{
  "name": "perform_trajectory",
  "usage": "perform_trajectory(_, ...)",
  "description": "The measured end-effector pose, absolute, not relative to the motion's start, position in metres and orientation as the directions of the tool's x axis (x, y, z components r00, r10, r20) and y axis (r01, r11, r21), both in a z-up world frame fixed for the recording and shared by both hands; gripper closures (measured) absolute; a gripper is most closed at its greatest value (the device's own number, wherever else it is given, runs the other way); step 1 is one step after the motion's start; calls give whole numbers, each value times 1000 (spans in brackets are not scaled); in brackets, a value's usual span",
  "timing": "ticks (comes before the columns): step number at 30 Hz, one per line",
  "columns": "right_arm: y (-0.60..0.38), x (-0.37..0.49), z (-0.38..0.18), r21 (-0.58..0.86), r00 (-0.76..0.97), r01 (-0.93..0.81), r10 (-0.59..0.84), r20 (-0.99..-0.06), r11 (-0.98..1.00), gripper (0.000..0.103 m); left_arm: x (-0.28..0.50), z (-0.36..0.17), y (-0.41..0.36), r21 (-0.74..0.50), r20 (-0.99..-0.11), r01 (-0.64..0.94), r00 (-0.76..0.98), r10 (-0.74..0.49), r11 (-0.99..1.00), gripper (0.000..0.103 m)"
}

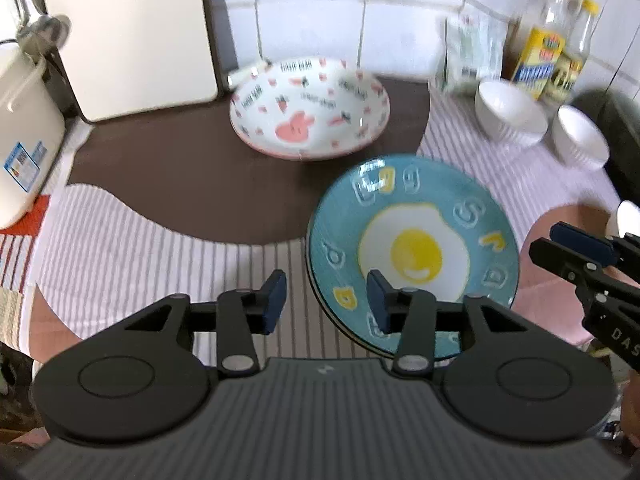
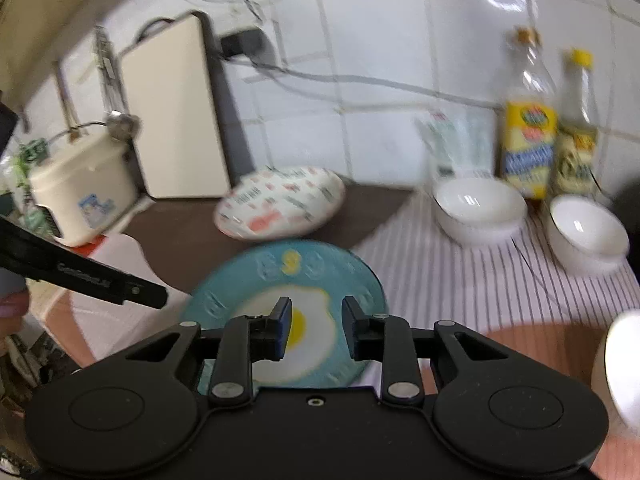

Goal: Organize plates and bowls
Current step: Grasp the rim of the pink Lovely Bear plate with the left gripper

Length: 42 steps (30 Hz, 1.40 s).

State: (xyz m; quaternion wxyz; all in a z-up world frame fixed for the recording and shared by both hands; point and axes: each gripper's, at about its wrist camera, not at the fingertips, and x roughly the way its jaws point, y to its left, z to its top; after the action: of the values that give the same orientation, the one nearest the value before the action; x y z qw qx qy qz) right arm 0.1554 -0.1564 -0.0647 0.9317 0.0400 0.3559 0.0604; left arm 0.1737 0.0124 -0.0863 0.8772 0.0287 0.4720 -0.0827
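A blue plate with a fried-egg picture [image 1: 416, 248] lies on the striped cloth; it also shows in the right wrist view [image 2: 288, 280]. A white plate with pink rabbit prints [image 1: 310, 106] sits behind it on the brown mat, seen too in the right wrist view [image 2: 280, 202]. Two white bowls [image 1: 510, 114] [image 1: 582, 138] stand at the back right, also in the right wrist view [image 2: 480, 208] [image 2: 586, 234]. My left gripper [image 1: 326, 300] is open and empty at the blue plate's left rim. My right gripper [image 2: 316, 330] is open and empty above the blue plate.
A cream rice cooker [image 1: 24, 132] and a white board [image 1: 128, 36] stand at the back left. Bottles [image 1: 540, 52] and a packet [image 1: 472, 52] line the tiled wall at the back right. Another white object [image 2: 620, 364] sits at the right edge.
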Motion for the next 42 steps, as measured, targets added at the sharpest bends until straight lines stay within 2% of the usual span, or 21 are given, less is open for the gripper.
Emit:
perform_trajectory(5,-146,172,-40,144,755,-153,210,-621,978,59,175,-61,33,-52,-783,161,606,-140,986,57)
perform_trajectory(7,-143,182,-35,154,757,-173,231,-611,973,51,180,-53,42,-65,-759,151,635,-147,986,56)
perform_trajectory(9,-141,195,-34,167,761,-183,247,-600,969,46,187,-48,50,-78,-736,140,660,-152,987,52)
perform_trajectory(12,-143,210,-35,184,783,-173,248,-570,968,46,202,-47,64,-107,-703,100,696,-146,989,33)
perform_trajectory(21,-163,293,-75,303,727,-47,240,-644,952,42,261,-83,88,-127,-679,29,726,-108,992,30)
perform_trajectory(31,-183,379,-147,464,610,111,308,-730,879,42,335,-145,104,-159,-703,12,701,-122,987,32)
perform_trajectory(40,-193,413,-180,512,562,209,326,-760,833,42,378,-181,104,-182,-751,-12,647,-131,983,34)
perform_trajectory(41,-193,415,-181,517,564,212,328,-757,829,42,380,-183,105,-190,-752,-14,645,-136,982,38)
perform_trajectory(42,-194,416,-181,522,568,212,330,-754,826,43,381,-184,104,-194,-752,-12,644,-141,981,47)
